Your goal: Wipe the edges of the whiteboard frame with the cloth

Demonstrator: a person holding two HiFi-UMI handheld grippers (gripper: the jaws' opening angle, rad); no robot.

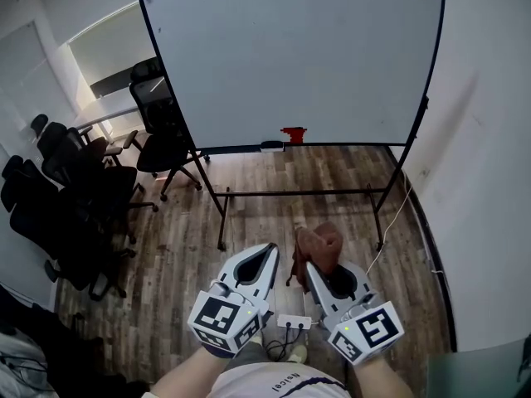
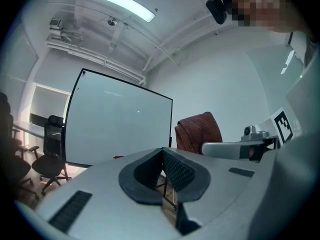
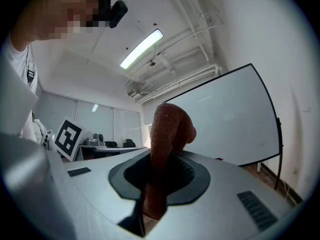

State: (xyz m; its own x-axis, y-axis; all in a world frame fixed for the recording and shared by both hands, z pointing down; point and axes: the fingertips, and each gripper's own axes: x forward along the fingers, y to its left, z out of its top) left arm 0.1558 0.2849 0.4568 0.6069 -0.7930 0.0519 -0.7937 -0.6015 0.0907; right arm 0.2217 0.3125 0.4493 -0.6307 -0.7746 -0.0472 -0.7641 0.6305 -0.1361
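Note:
The whiteboard (image 1: 299, 56) has a thin black frame and stands on a black wheeled stand ahead of me; it also shows as the whiteboard (image 2: 120, 119) in the left gripper view and the whiteboard (image 3: 235, 119) in the right gripper view. My right gripper (image 1: 305, 265) is shut on a rust-red cloth (image 1: 322, 245), well short of the board. The cloth (image 3: 167, 134) sticks up from between the jaws, and the cloth (image 2: 200, 131) is seen from the side. My left gripper (image 1: 270, 251) hangs beside it, its tips together on nothing.
Several black office chairs (image 1: 83, 197) crowd the left side by a white table. A red eraser (image 1: 293, 133) and a small white object (image 1: 271, 146) lie on the board's tray. A white power strip (image 1: 294, 322) lies on the wood floor by my feet. A cable (image 1: 398, 214) runs along the right wall.

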